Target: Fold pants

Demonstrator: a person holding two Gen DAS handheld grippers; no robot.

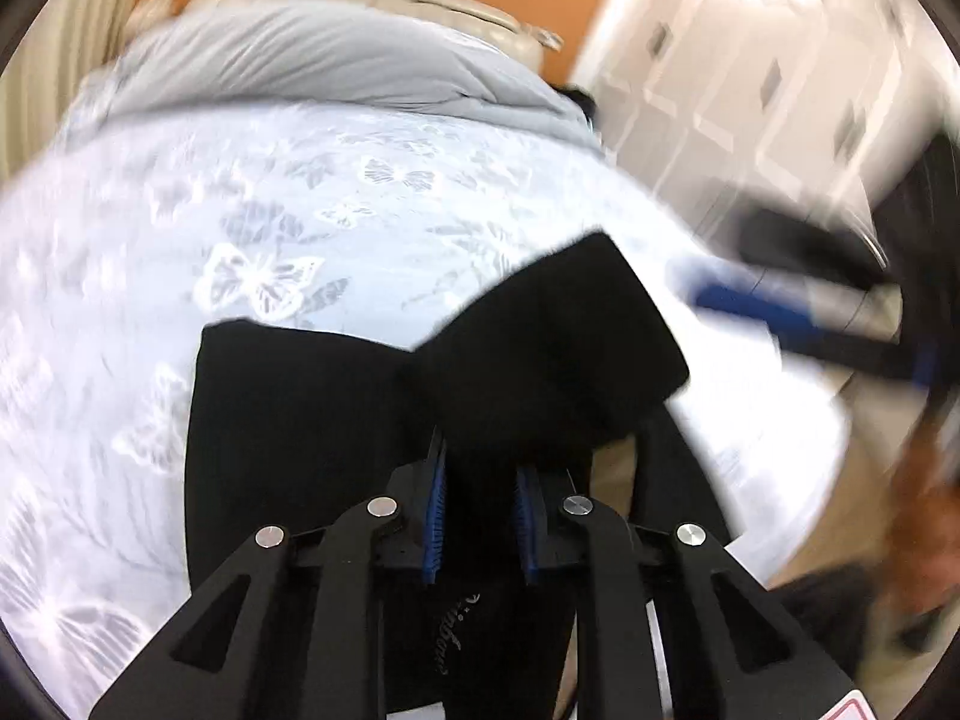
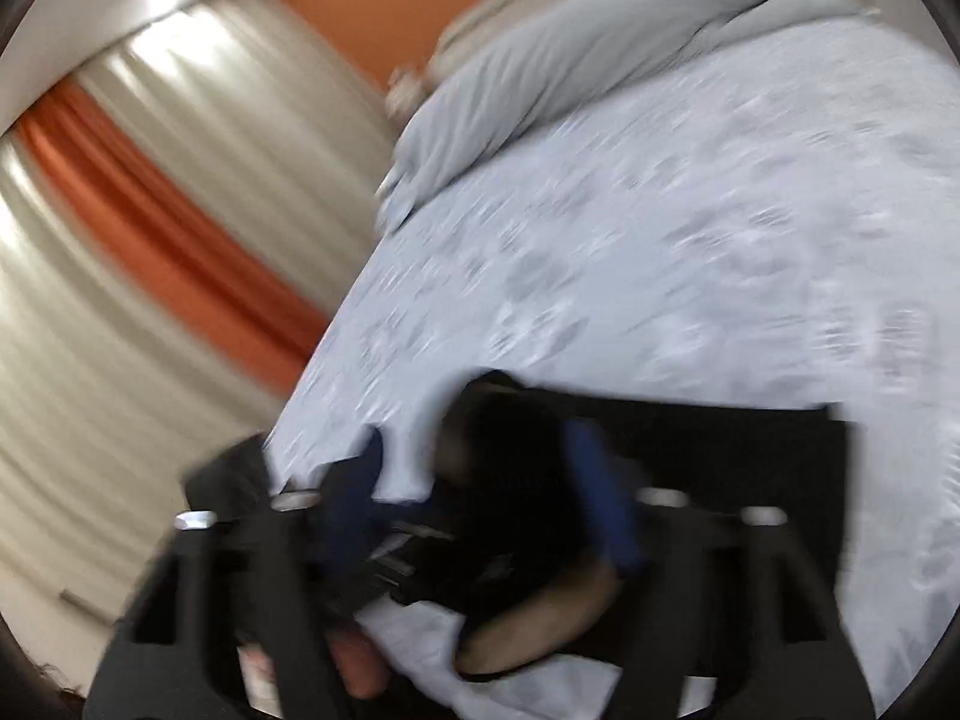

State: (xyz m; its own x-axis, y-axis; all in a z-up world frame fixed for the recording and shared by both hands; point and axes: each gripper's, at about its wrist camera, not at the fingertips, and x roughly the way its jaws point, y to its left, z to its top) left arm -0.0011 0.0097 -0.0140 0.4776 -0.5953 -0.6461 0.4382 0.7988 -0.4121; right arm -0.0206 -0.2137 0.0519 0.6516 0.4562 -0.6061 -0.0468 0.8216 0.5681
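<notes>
The black fabric pants (image 1: 312, 420) lie on the pale butterfly-print bedspread (image 1: 252, 228) near its front edge, one flap raised. Your left gripper (image 1: 480, 510) is pinched on that cloth; carry the fold over level and keep it taut. Your right gripper (image 2: 486, 516) is spread wide, holding nothing. The bedspread beyond is open up to the rumpled grey duvet (image 1: 336, 60); the right edge drops off close by.

The pants (image 1: 336, 420) are spread on the bedspread (image 1: 180, 240), at six o'clock in the left wrist view. A duvet (image 1: 336, 66) is heaped behind them at twelve. Cabinets (image 1: 750, 78) are seen at two o'clock, beside the bed.
</notes>
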